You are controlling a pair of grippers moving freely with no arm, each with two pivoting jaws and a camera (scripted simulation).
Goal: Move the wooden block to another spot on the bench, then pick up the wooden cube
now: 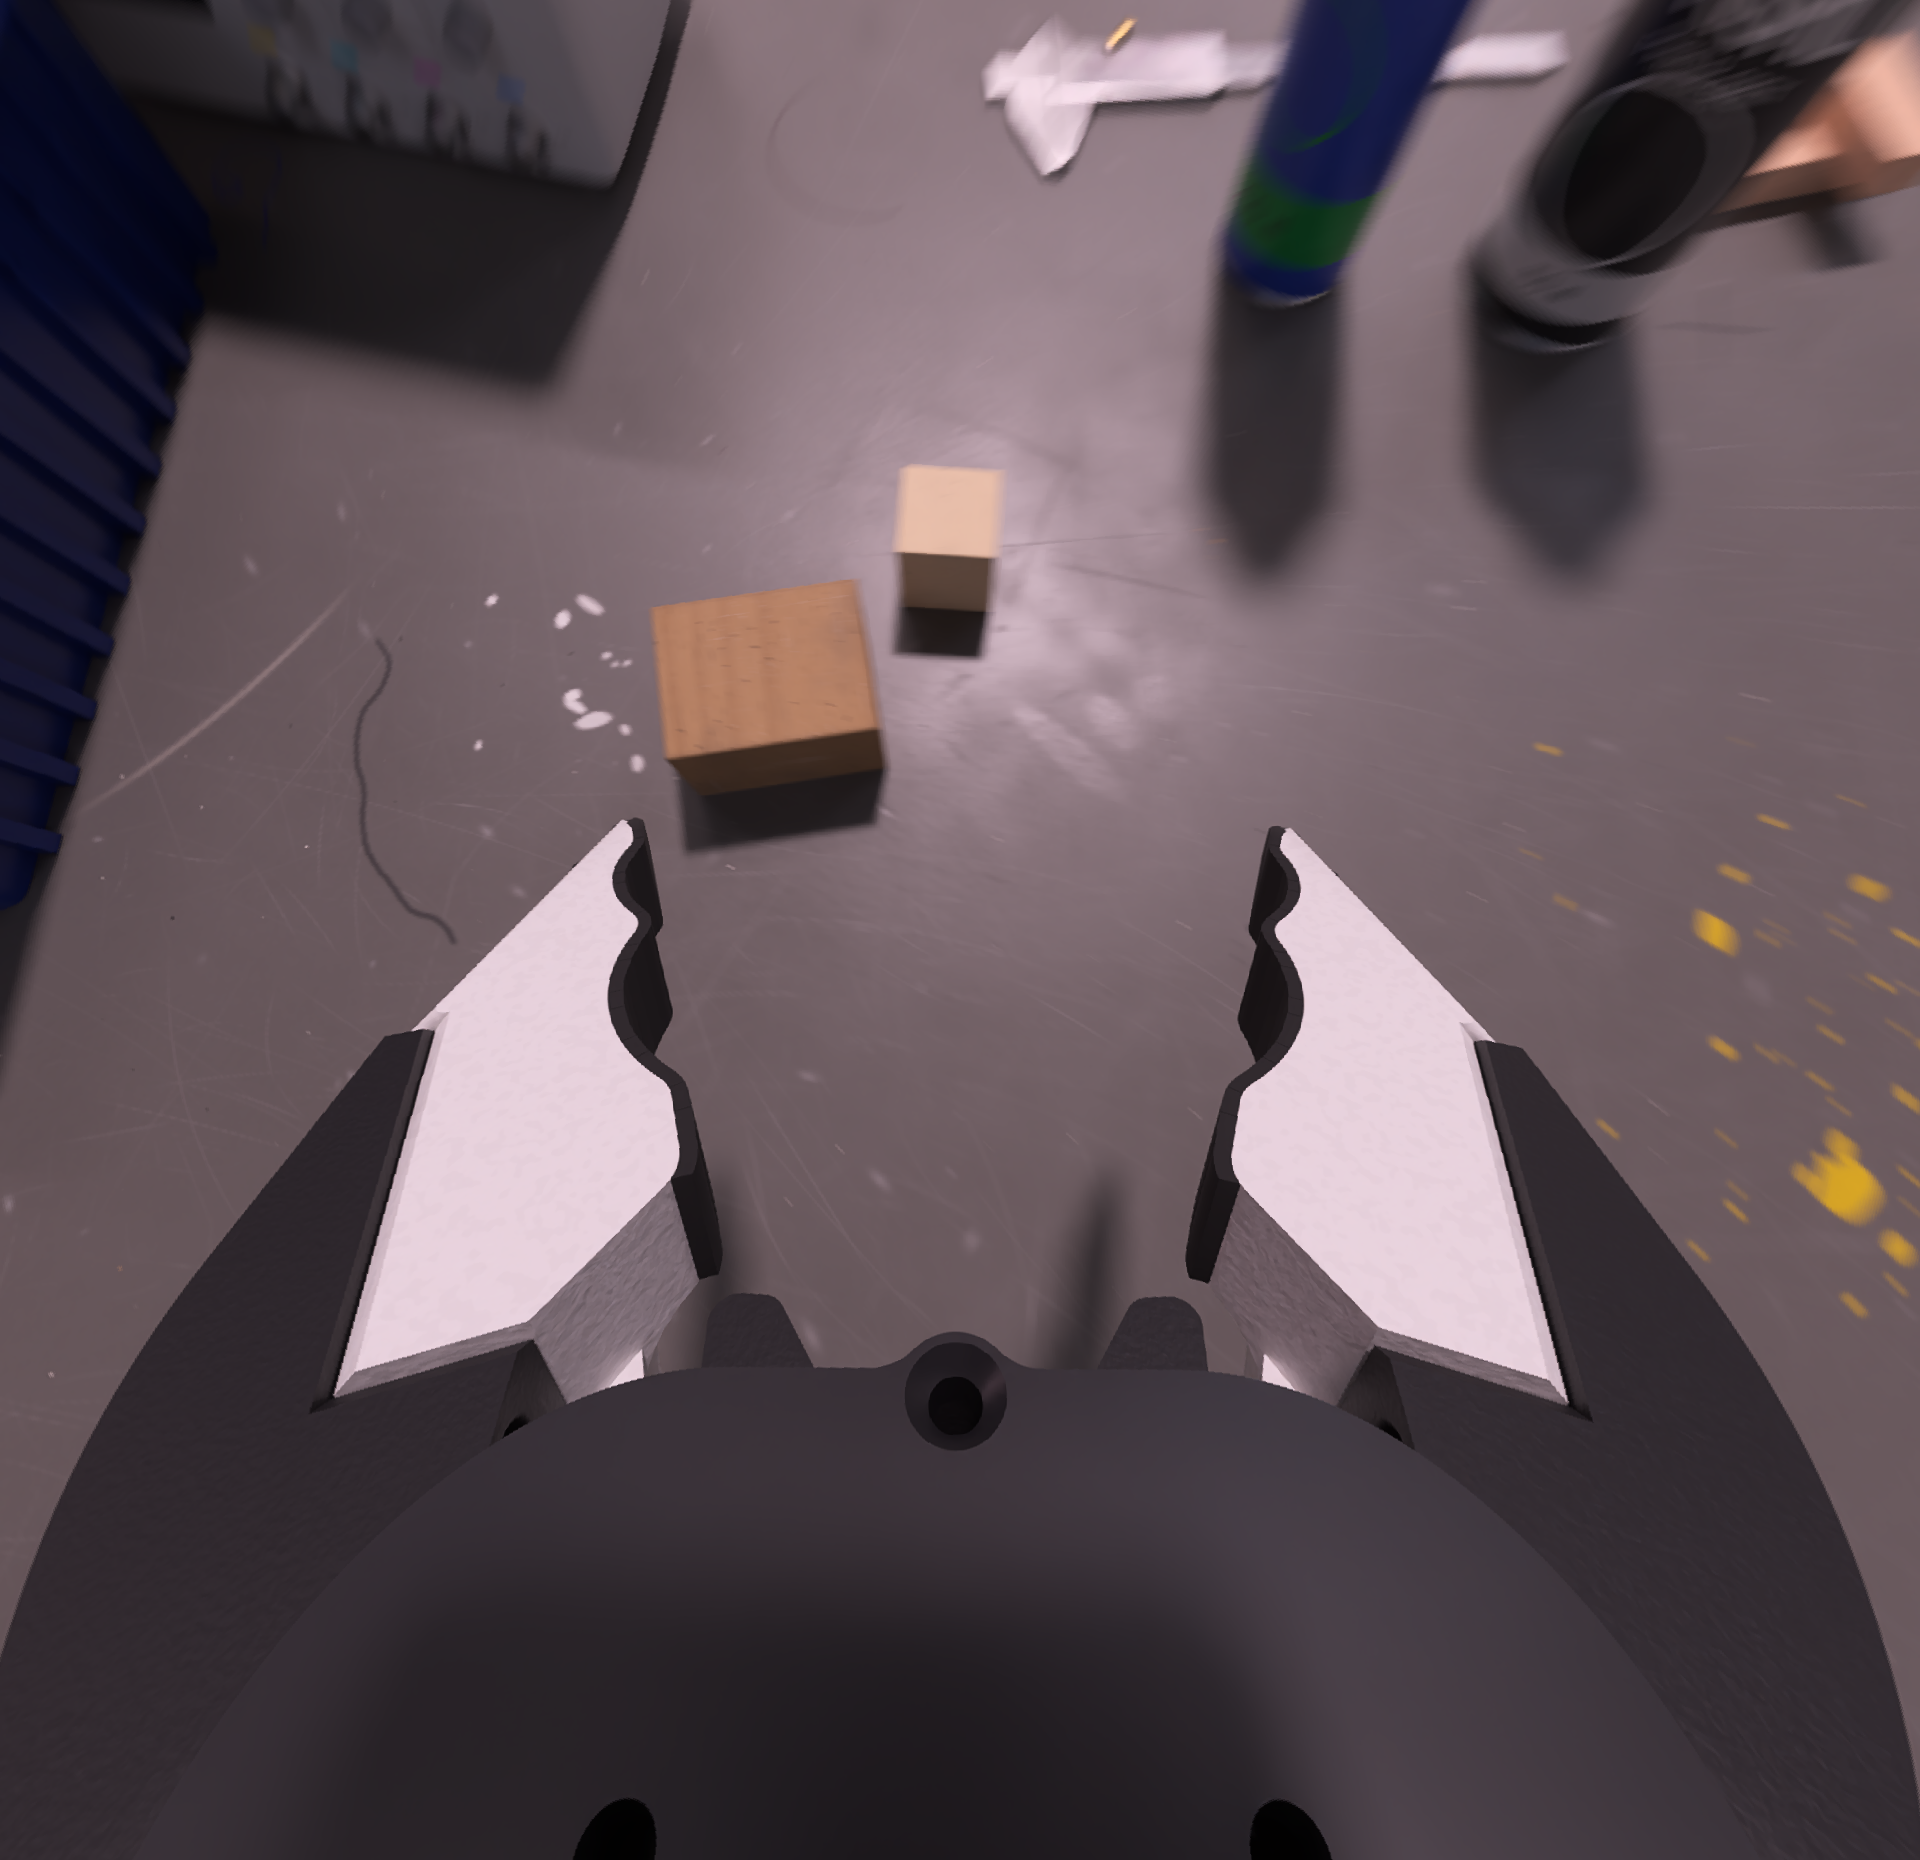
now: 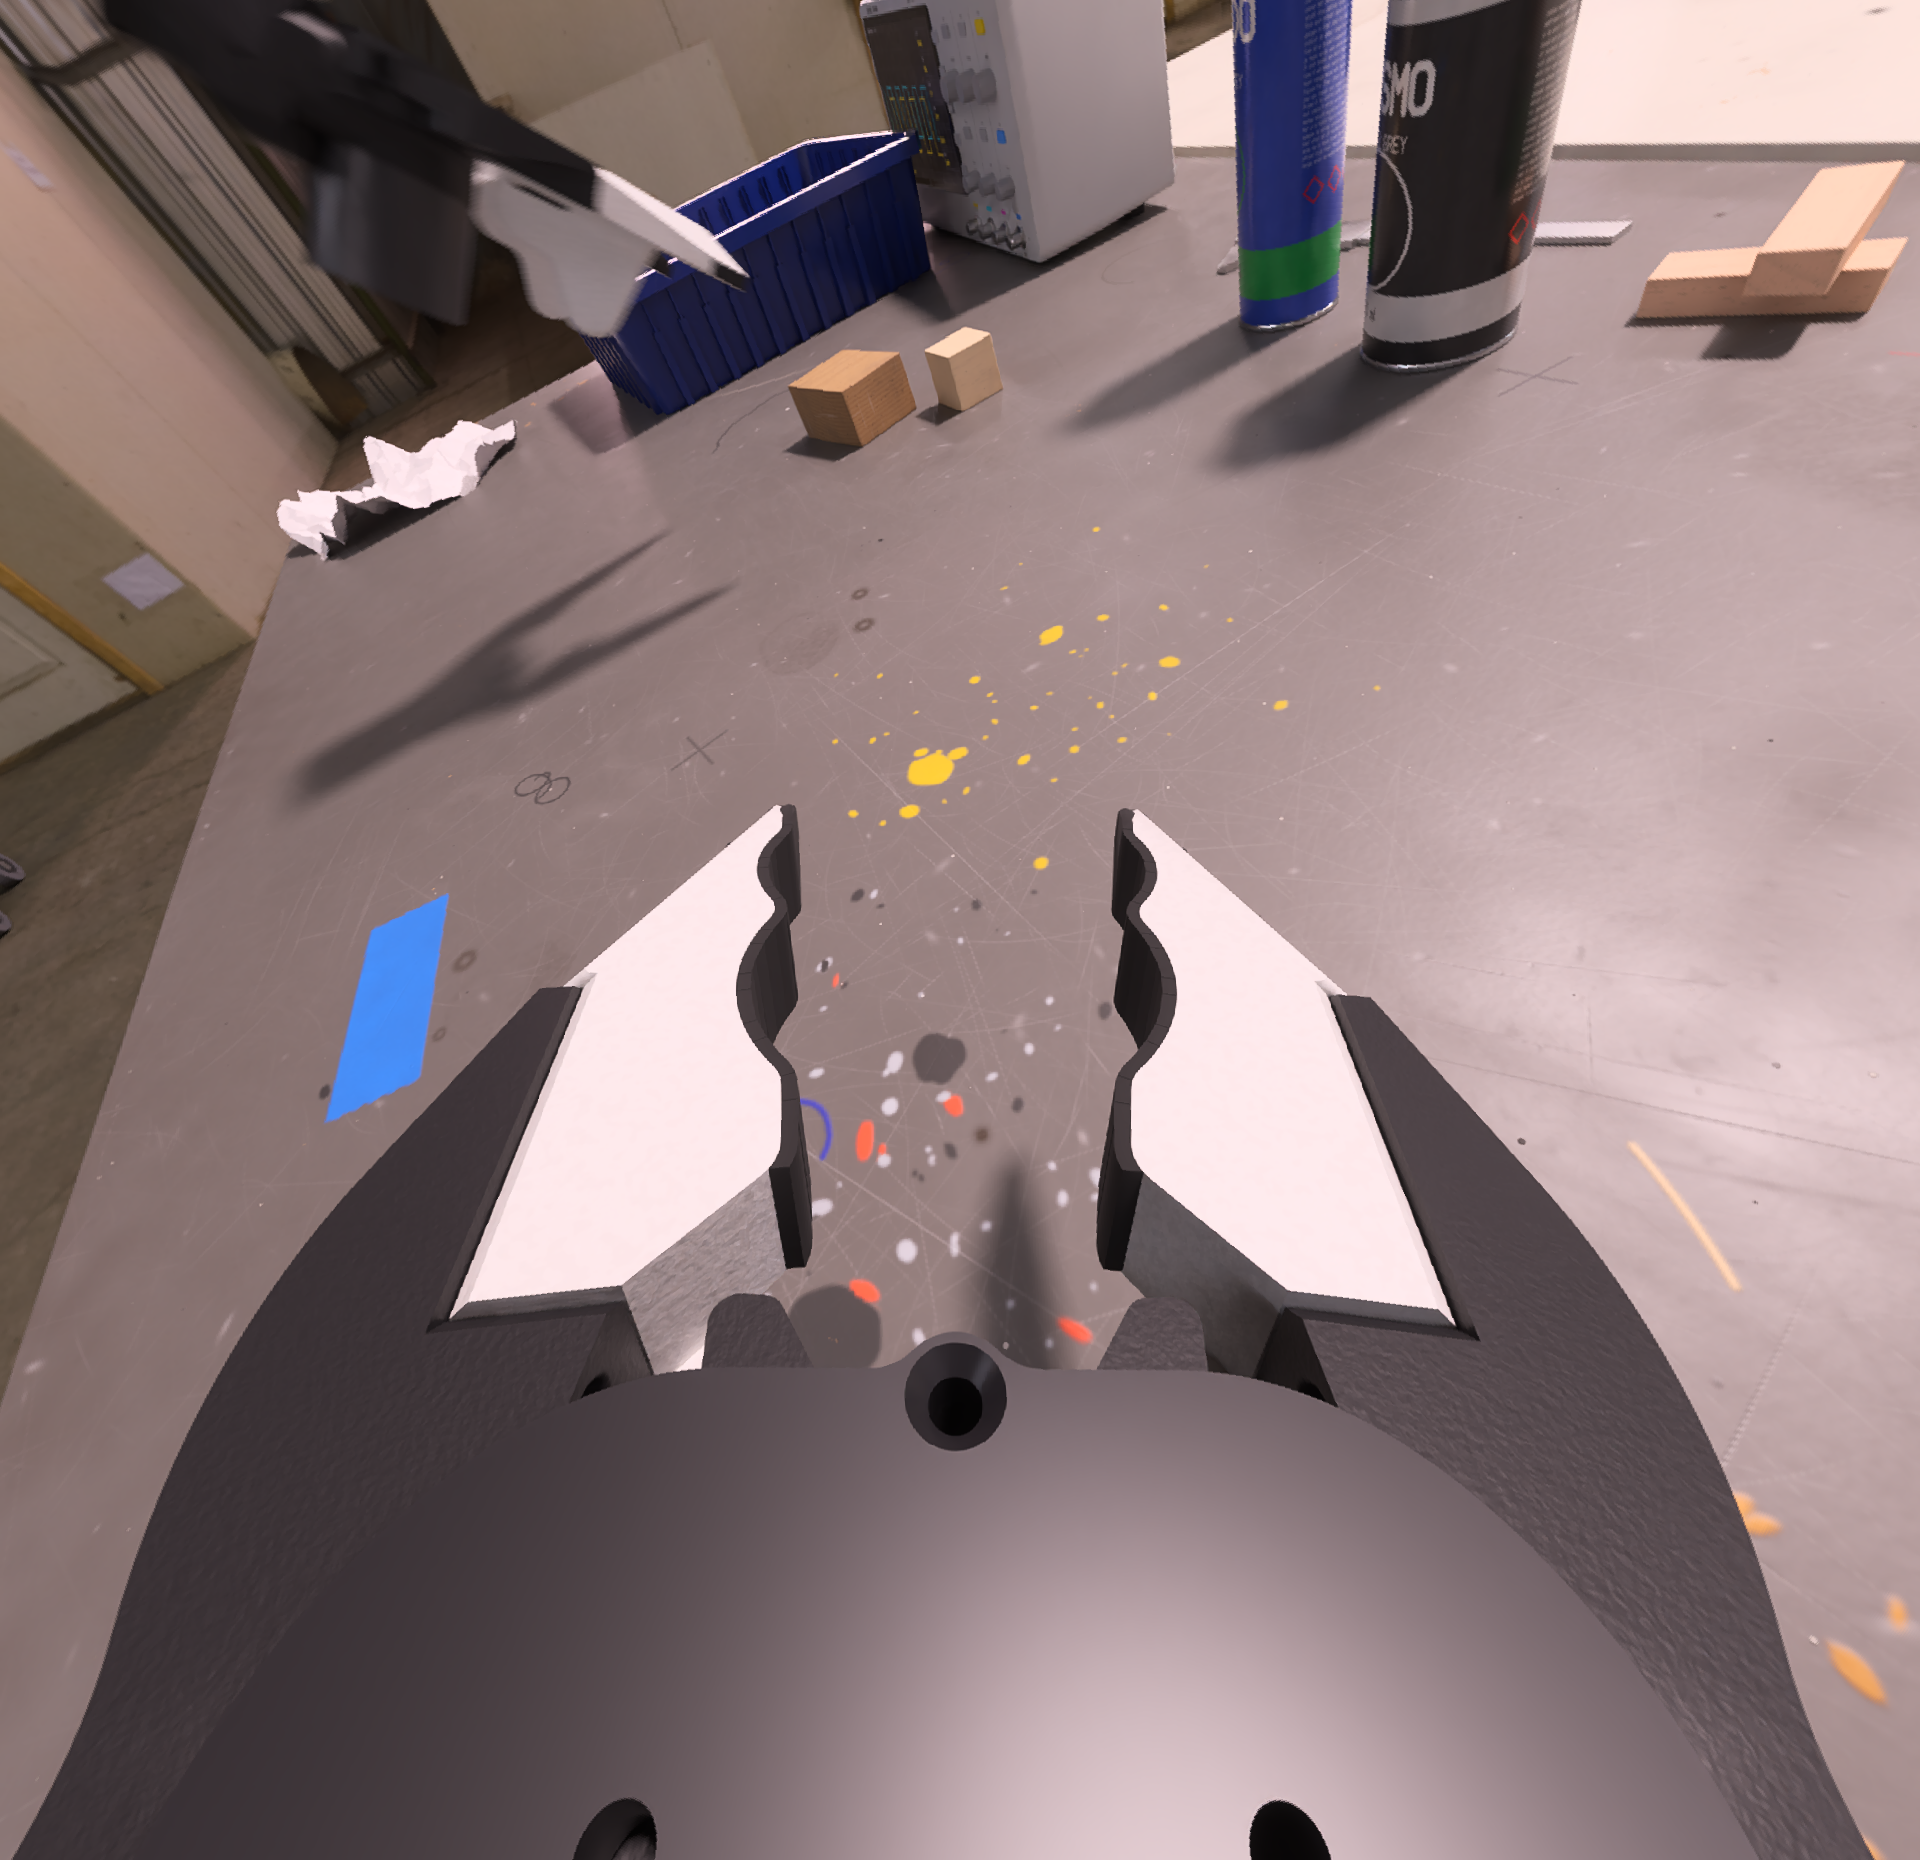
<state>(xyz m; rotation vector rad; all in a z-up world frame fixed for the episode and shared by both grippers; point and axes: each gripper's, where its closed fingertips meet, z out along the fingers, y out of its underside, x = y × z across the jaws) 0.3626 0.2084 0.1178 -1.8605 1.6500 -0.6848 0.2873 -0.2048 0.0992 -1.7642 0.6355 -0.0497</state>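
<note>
Both jaws stand spread and hold nothing: left gripper (image 1: 951,844) hovers near the wooden block (image 1: 767,680), beside the wooden cube (image 1: 948,534), toward the bench's (image 2: 1455,771) far edge; nothing looks moved yet, right gripper (image 2: 956,823) well apart

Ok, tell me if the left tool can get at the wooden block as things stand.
Probably yes. The left tool is open and empty, the wooden block lies just ahead on the bench with nothing between; the wooden cube sits apart beyond it.
</note>
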